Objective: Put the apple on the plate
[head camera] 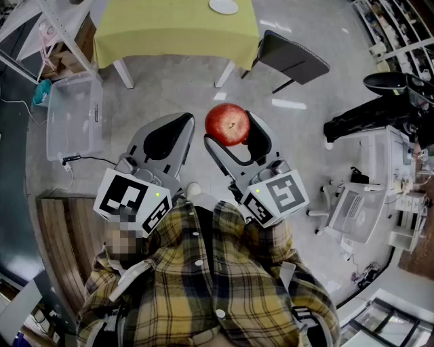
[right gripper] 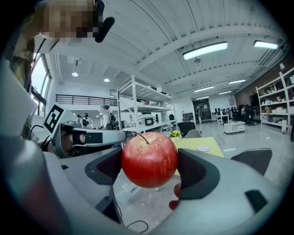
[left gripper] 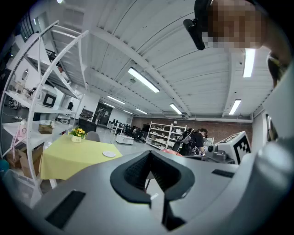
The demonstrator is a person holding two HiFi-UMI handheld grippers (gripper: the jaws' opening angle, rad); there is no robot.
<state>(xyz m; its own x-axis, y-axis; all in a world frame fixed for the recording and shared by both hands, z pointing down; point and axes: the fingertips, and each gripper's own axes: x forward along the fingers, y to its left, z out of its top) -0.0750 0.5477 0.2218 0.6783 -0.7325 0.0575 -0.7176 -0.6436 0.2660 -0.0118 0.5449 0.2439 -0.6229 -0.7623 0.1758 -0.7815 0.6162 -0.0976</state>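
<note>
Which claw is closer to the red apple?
Right. The right claw grips the round red apple between its jaws. The left claw sits beside it, shut, empty and not touching the apple.

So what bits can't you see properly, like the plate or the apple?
- Plate: head view, cut by the top edge; tiny in both gripper views.
- Apple: right gripper view, the pads hide its sides, and its back faces away.
- Flowers: left gripper view, too small to tell the kind.
</note>
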